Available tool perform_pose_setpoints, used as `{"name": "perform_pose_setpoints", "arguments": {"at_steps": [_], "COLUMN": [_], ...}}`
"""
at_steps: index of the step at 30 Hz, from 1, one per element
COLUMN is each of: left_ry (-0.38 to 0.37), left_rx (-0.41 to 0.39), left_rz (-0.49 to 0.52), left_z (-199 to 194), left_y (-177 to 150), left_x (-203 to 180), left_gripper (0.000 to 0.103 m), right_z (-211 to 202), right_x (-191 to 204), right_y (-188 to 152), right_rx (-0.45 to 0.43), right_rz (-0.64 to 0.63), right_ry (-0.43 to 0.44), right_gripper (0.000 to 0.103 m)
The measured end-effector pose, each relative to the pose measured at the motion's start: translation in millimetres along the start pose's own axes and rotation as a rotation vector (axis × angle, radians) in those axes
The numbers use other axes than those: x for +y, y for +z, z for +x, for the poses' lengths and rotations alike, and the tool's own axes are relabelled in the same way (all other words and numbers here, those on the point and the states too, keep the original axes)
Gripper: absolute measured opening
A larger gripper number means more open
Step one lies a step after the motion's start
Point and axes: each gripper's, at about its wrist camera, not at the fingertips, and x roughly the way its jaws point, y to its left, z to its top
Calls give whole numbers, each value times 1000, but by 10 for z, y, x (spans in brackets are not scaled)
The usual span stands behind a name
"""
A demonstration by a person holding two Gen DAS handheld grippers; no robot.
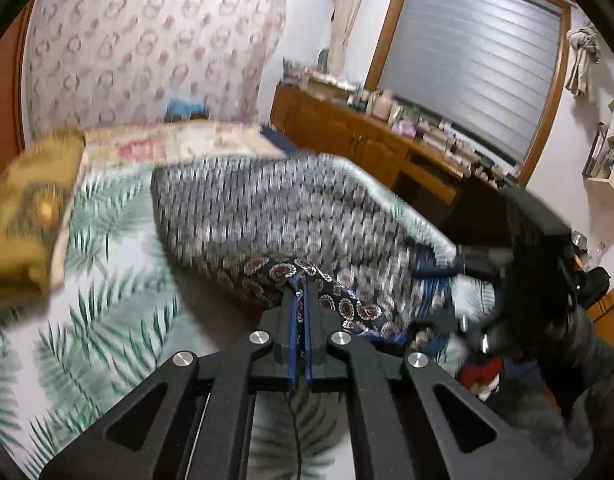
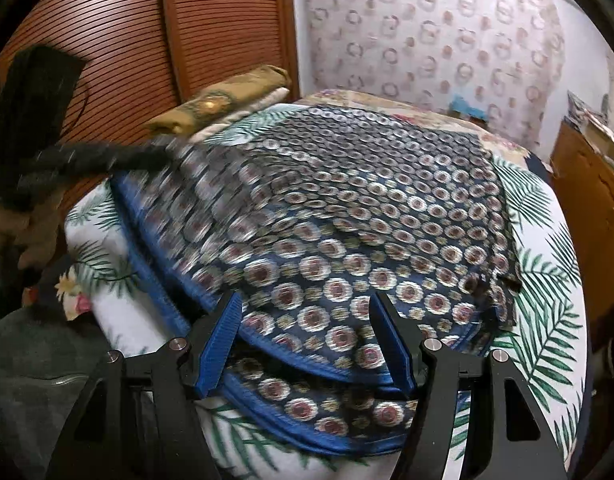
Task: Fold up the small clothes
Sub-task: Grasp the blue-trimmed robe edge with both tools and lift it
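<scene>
Navy medallion-print garment (image 2: pixel 347 216) lies spread on the palm-print bedspread (image 2: pixel 547 280), one edge clamped and lifted by the left gripper (image 1: pixel 298 292), right gripper (image 2: pixel 307 320) apart above the hem; next, carry the lifted edge across squarely.

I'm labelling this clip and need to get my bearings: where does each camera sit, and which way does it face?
Left wrist: on the left gripper, shut on the patterned garment; it faces along the bed toward the window; the right gripper shows at the right edge.
Right wrist: on the right gripper, open over the garment's blue hem; it faces the wardrobe and wallpaper.
Shared: garment, palm-print bedspread, folded yellow cloth.
</scene>
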Motion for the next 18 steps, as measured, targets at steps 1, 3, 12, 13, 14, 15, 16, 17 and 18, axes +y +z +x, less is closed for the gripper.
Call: {"name": "perform_pose_setpoints", "arguments": {"at_steps": [1, 3, 12, 13, 14, 15, 16, 17, 18], "left_ry": [4, 10, 58, 63, 70, 82, 90, 96, 99], "left_rx": [-11, -28, -58, -55, -52, -47, -44, -38, -32], "left_rz": [5, 8, -3, -4, -3, 1, 4, 4, 1], "left_z": [11, 47, 212, 228, 251, 280, 300, 326, 349], "left_y": [68, 199, 461, 465, 469, 460, 462, 457, 451], "left_x": [-4, 1, 125, 142, 159, 169, 179, 195, 215], "left_gripper": [3, 3, 3, 3, 3, 3, 3, 3, 3], "right_z": [-26, -68, -73, -67, -59, -38, -24, 2, 40], "right_x": [35, 104, 101, 97, 107, 123, 133, 140, 128], "right_y": [6, 16, 2, -1, -4, -4, -10, -22, -28], "right_rx": [-2, -6, 18, 19, 19, 21, 25, 32, 41], "right_rz": [-10, -30, -36, -33, -36, -41, -48, -56, -59], "right_ry": [9, 24, -3, 1, 1, -3, -5, -6, -7], "right_gripper": [68, 68, 68, 68, 68, 69, 71, 76, 79]}}
